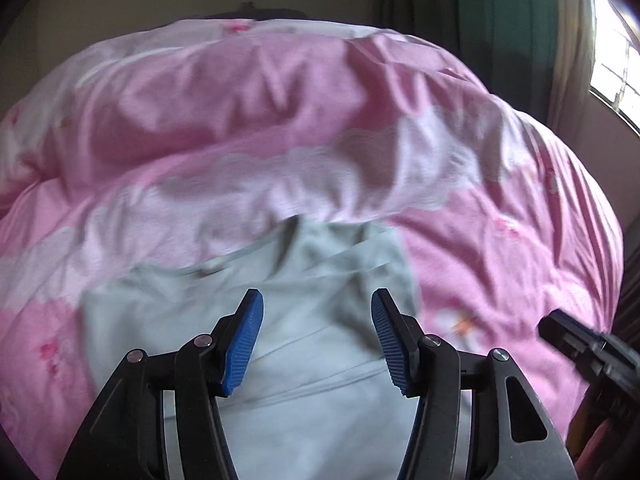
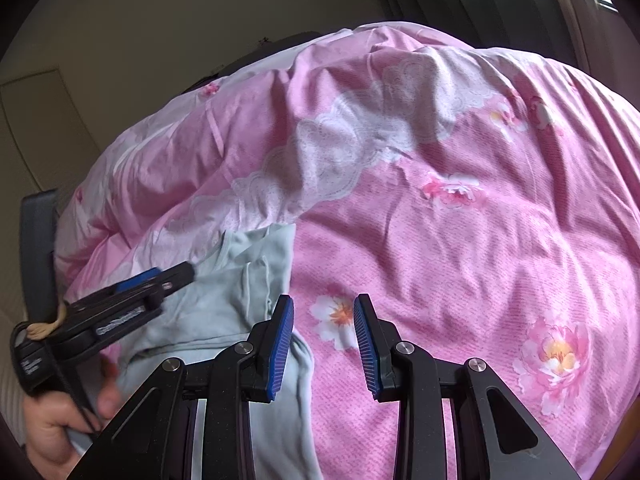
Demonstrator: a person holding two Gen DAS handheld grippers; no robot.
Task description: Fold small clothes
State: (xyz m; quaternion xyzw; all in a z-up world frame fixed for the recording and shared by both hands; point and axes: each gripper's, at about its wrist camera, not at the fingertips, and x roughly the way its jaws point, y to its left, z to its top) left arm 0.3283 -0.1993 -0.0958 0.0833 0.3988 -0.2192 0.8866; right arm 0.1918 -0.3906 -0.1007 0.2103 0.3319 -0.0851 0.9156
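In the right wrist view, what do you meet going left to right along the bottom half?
Hand → left gripper → pale green garment → right gripper → pink flowered bedspread.

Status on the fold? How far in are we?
Early. Done: the pale mint-green cotton garment lies on the pink floral quilt, though still rumpled and creased, with no neat fold visible. In hand: nothing; the left gripper is open above the garment, and the right gripper is open at its edge, over the quilt. Left: grasp, flatten and fold.
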